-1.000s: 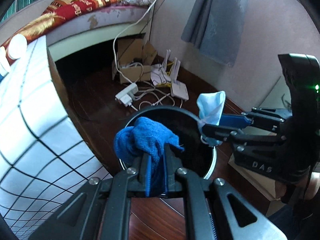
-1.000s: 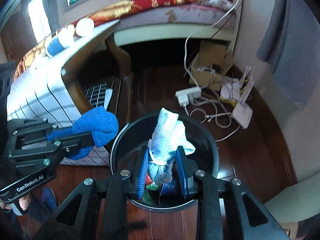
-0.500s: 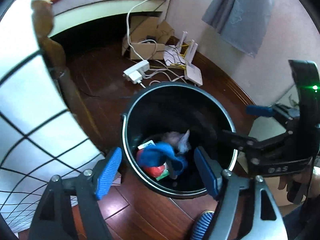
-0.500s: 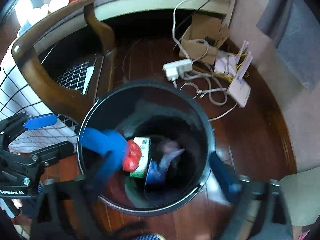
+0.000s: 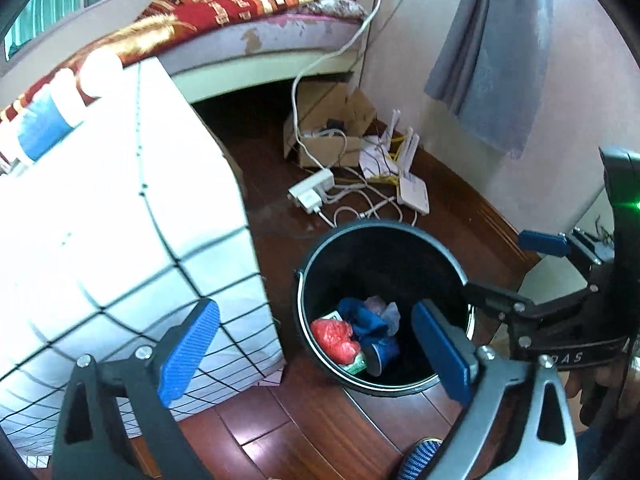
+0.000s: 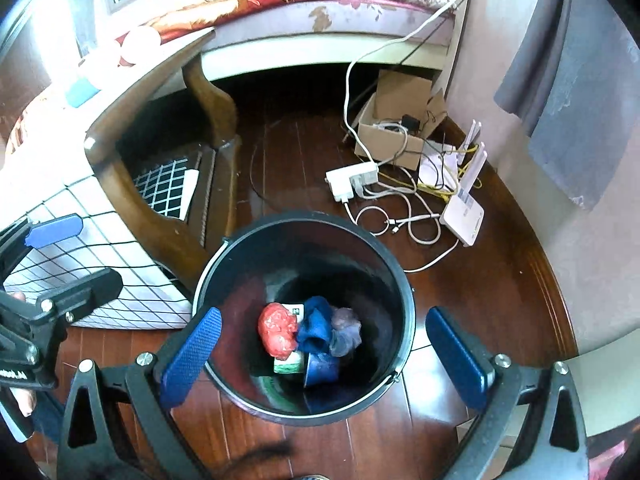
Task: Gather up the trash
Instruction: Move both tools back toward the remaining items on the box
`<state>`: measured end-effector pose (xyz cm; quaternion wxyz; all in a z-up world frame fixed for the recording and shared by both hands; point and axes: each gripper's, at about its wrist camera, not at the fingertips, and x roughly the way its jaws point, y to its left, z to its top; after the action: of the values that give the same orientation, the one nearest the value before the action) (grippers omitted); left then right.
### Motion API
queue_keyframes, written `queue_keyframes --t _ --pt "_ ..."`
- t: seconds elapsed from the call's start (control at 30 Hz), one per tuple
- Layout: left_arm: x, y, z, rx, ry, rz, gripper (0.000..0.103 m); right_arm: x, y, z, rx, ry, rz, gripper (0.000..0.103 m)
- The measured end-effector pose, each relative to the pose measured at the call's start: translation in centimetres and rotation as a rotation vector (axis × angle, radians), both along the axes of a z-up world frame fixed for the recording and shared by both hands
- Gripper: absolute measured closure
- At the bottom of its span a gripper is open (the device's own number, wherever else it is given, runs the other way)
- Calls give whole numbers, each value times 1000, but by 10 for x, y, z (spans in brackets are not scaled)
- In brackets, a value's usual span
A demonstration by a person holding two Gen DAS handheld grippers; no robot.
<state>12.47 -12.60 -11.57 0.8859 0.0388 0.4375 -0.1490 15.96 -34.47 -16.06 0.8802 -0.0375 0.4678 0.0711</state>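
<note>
Two claws spread, empty | left claw (image 5: pixel 316 350) jaws just opened, beside bin rim | right claw (image 6: pixel 320 354) jaws just opened, above black trash bin (image 6: pixel 404 292) | blue cloth (image 6: pixel 316 326) and crumpled mask (image 6: pixel 346 330) inside bin, on floor.

Wooden floor (image 6: pixel 480 300), black bin (image 6: pixel 404 292), router (image 6: pixel 464 216), cardboard box (image 6: pixel 396 128)

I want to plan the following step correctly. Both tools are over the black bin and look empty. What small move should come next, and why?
Probably lift both tools away from the bin and turn toward more trash. The left tool and right tool have just opened and hold nothing; the blue cloth and pale crumpled piece lie inside with the red wad.
</note>
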Motion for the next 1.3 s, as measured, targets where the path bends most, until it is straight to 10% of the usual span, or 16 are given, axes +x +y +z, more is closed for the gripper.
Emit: queue_keyframes --t 1.3 --pt "-33 129 68 -5 -171 246 5 -23 120 105 51 -189 188 0"
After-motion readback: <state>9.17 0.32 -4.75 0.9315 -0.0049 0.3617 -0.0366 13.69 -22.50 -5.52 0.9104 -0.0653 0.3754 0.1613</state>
